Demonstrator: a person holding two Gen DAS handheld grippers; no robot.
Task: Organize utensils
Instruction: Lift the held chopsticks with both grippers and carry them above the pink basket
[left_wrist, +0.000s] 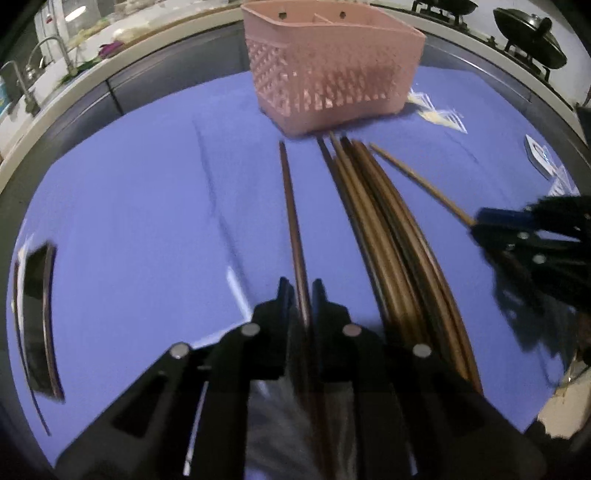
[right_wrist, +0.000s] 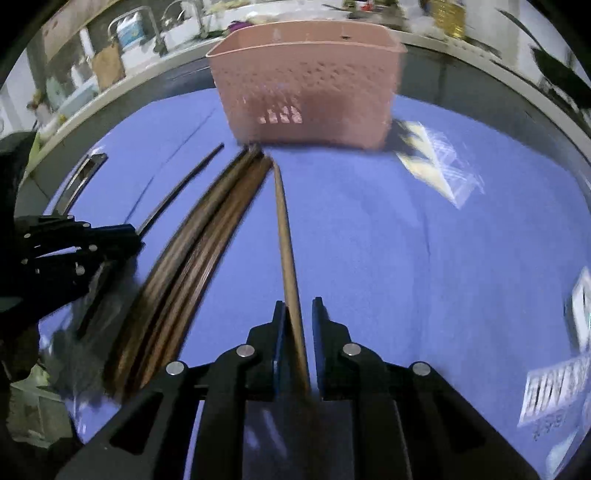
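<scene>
A blue cloth (left_wrist: 147, 206) covers the table. At its far side stands one pink basket (left_wrist: 332, 74) with lattice walls and a divider inside; its contents cannot be seen. In front of the basket lies a bundle of chopsticks (left_wrist: 388, 236), tips touching or nearly touching its base; blur makes them uncountable. The left gripper (left_wrist: 301, 291) has its fingers narrowed around one dark chopstick (left_wrist: 291, 206) lying just left of the bundle. The right gripper (right_wrist: 298, 308) pinches one lighter chopstick (right_wrist: 284, 236) whose tip points toward the basket. A plastic wrapper (right_wrist: 436, 166) lies right of the basket.
</scene>
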